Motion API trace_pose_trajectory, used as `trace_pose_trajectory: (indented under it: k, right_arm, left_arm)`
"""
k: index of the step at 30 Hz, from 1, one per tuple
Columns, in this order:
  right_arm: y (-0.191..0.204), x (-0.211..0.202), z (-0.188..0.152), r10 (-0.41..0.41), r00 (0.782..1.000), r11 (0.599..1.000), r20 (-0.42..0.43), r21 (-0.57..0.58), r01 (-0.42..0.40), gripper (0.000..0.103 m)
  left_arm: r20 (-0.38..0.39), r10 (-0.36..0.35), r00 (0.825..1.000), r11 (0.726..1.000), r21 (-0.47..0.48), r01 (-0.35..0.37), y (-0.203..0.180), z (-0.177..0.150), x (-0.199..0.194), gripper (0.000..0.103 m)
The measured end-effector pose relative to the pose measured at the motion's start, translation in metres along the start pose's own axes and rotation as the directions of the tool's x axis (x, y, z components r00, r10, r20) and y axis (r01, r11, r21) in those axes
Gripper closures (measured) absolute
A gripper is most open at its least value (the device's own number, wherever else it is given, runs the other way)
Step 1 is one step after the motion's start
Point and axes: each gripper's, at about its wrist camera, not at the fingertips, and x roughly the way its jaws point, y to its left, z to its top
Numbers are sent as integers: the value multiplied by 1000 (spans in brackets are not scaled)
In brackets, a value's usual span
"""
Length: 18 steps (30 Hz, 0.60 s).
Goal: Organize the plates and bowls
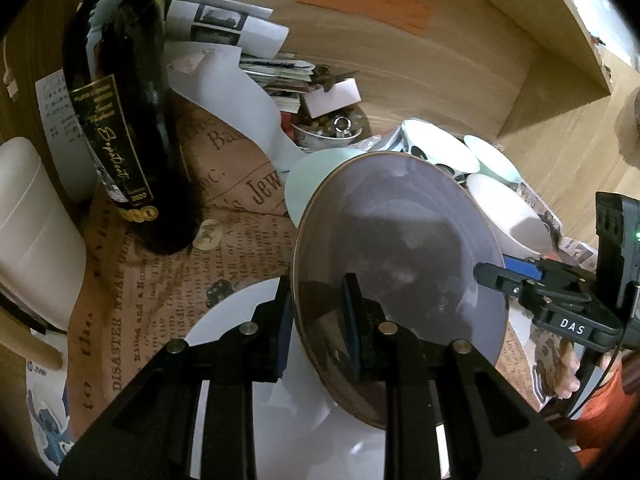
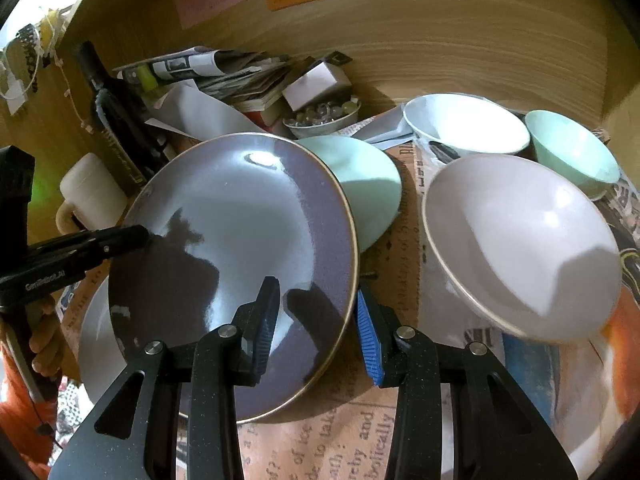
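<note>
A dark purple plate [image 1: 400, 248] [image 2: 240, 240] is held tilted above a white plate [image 1: 288, 420] [image 2: 94, 340]. My left gripper [image 1: 316, 328] is shut on the purple plate's near rim. My right gripper [image 2: 316, 328] is open and straddles the plate's opposite rim, one finger over the plate and one beyond its edge; it shows from the side in the left wrist view [image 1: 508, 276]. A mint plate [image 2: 368, 184] lies behind. A large white bowl [image 2: 520, 244], a second white bowl [image 2: 464, 124] and a mint bowl [image 2: 572, 152] stand to the right.
A dark wine bottle [image 1: 120, 112] and a cream mug [image 2: 90, 196] stand at the left. Stacked papers [image 2: 240, 76] and a small bowl of beads [image 2: 320, 116] sit at the back against the wooden wall [image 2: 440, 40]. Printed newspaper [image 1: 168, 280] covers the surface.
</note>
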Motion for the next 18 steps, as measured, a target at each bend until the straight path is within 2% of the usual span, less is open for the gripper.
trace_pose_trajectory:
  k: [18]
  right_arm:
    - [-26,-48,-28,-31,999,999,45,28,29,68]
  left_arm:
    - [11,-31,999,998,62,30,-57,-16,-14,80]
